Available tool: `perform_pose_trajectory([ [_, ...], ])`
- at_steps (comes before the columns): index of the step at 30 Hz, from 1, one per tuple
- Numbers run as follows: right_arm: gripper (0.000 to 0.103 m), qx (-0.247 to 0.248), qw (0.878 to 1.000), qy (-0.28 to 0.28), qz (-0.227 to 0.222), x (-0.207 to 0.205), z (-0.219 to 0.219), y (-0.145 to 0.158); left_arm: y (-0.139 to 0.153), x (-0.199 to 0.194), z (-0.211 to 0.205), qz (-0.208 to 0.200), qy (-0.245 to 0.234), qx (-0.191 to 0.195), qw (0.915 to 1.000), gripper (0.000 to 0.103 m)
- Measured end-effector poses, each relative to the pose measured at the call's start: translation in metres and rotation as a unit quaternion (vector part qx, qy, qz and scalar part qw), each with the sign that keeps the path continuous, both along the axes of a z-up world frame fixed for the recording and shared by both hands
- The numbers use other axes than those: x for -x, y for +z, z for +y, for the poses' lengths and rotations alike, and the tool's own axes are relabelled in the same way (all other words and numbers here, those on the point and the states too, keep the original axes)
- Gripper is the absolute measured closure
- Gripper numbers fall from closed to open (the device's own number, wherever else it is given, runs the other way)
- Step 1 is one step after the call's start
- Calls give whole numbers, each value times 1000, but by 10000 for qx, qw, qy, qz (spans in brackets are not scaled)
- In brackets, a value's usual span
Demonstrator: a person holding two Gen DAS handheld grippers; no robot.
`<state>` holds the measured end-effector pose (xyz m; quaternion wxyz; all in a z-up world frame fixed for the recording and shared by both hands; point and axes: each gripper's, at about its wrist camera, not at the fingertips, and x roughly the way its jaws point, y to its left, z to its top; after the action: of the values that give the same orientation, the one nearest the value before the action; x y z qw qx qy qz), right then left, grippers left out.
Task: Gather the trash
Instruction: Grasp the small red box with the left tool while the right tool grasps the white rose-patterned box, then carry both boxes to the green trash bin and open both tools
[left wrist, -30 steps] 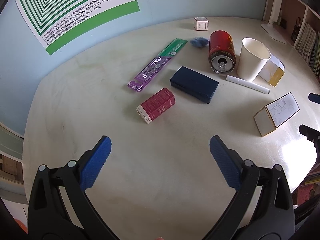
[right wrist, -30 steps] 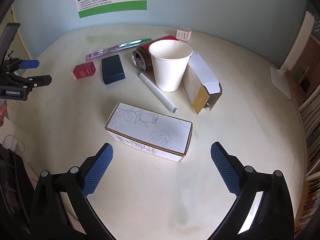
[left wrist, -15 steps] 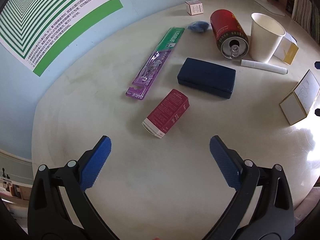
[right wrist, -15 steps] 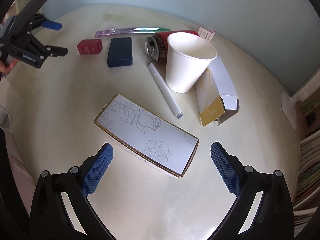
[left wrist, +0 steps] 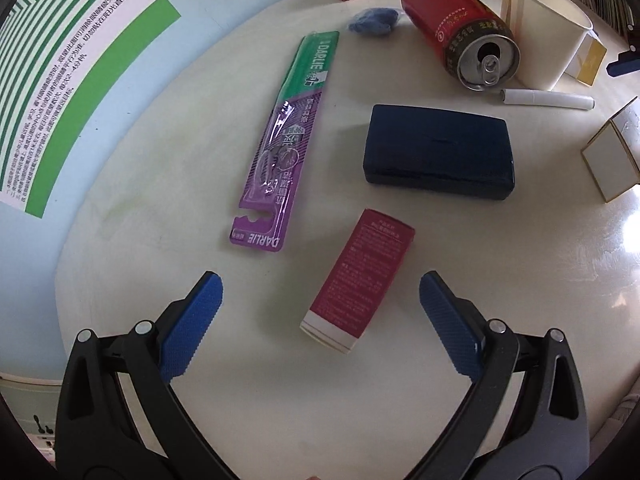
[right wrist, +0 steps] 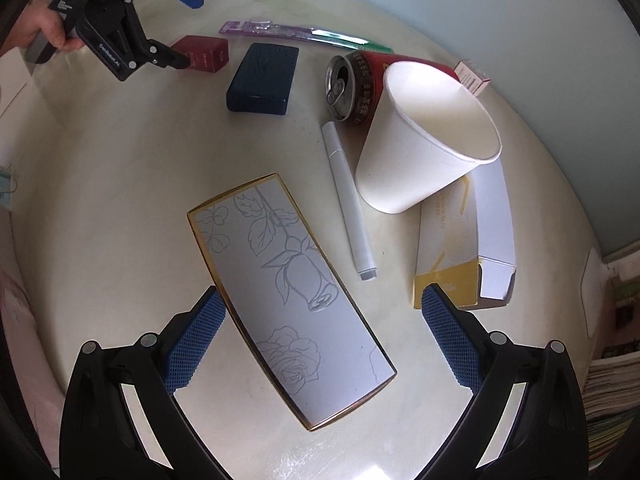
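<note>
- Two grippers are standing wide open, neither one holding anything — collection is not showing as started.
- Left gripper [left wrist: 320,312] is hovering over the red box [left wrist: 358,280], which is lying flat between its pads.
- Right gripper [right wrist: 322,330] is straddling the rose-printed box [right wrist: 290,298].
- Remaining on the table [left wrist: 168,184]: can [left wrist: 460,28], paper cup [right wrist: 430,140], toothbrush pack [left wrist: 286,144], marker [right wrist: 348,198], dark case [left wrist: 438,152], open carton [right wrist: 466,246].
- No bin is showing in either view.
</note>
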<state>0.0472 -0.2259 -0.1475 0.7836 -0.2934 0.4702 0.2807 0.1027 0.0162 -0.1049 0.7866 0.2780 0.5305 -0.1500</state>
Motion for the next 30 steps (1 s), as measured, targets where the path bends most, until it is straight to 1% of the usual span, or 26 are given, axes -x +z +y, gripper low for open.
perform_pose_trajectory([
  [3,9,-315,9987,-284,267,-7,-6,-2,-5,-6,2,138,36,170,9998,8],
  [5,27,-509,9969,-445,404,-10,-10,-2,-7,-8,5,313,127,412,9986,16],
  [6,40,-523,9960,-558,456,-11,-12,-3,-8,-9,7,425,172,567,9973,24],
  [7,46,-558,9950,-640,523,-11,-15,-5,-10,-10,9,572,222,753,9953,32],
  [8,48,-608,9940,-711,575,-11,-18,-6,-12,-11,11,713,271,918,9929,36],
  [9,51,-665,9930,-765,607,-12,-20,-5,-13,-11,14,801,341,1092,9902,39],
  [10,52,-694,9923,-815,627,-12,-21,-5,-13,-11,16,836,419,1204,9883,44],
  [11,52,-714,9917,-855,635,-11,-22,-4,-12,-11,18,807,458,1232,9880,48],
  [13,53,-806,9906,-912,618,-8,-24,-1,-10,-8,18,791,452,1206,9885,66],
  [15,53,-925,9889,-988,608,-7,-28,2,-7,-4,16,784,406,1221,9886,76],
  [19,53,-1150,9846,-1166,620,2,-35,10,0,9,8,711,282,1301,9885,76],
  [23,53,-1403,9794,-1326,590,8,-41,19,12,26,-4,520,164,1381,9889,77],
  [26,53,-1581,9746,-1489,543,16,-45,25,26,40,-9,457,153,1442,9884,77],
  [30,53,-1730,9690,-1716,412,34,-52,32,47,47,-10,370,76,1498,9880,77],
])
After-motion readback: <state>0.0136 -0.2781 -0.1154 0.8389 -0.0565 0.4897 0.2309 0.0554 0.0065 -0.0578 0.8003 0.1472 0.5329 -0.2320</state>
